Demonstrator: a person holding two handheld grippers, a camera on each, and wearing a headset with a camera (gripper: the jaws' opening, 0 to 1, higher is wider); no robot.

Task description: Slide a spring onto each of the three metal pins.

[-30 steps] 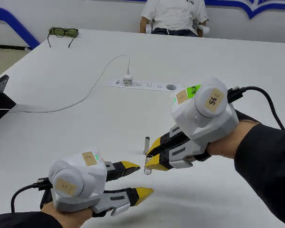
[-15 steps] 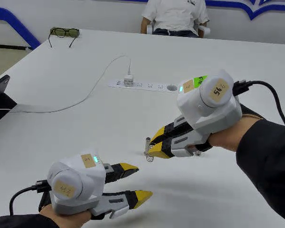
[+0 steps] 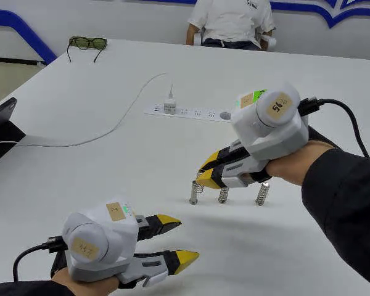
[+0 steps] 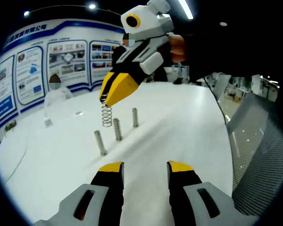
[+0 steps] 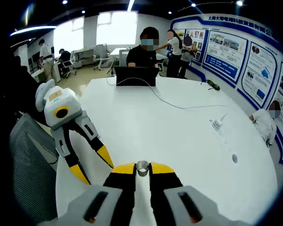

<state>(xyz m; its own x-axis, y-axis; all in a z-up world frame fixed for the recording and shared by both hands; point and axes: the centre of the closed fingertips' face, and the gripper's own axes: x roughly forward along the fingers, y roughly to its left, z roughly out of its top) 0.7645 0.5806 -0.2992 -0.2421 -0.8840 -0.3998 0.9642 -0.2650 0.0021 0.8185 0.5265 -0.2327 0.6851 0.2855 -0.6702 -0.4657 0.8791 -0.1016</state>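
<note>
Our right gripper (image 3: 205,177) pinches the last spring (image 3: 199,187) by its top, hanging just beside the bare pin (image 3: 193,193), while our left gripper (image 3: 179,238) hovers with jaws apart; if we lower it off-centre, it could snag the pin's tip, buckle and flick away.

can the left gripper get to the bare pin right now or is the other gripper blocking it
Probably yes. The left gripper is open, with bare table between its jaws and the bare pin. The right gripper holds its spring just above and beyond that pin, crowding only its top.
</note>
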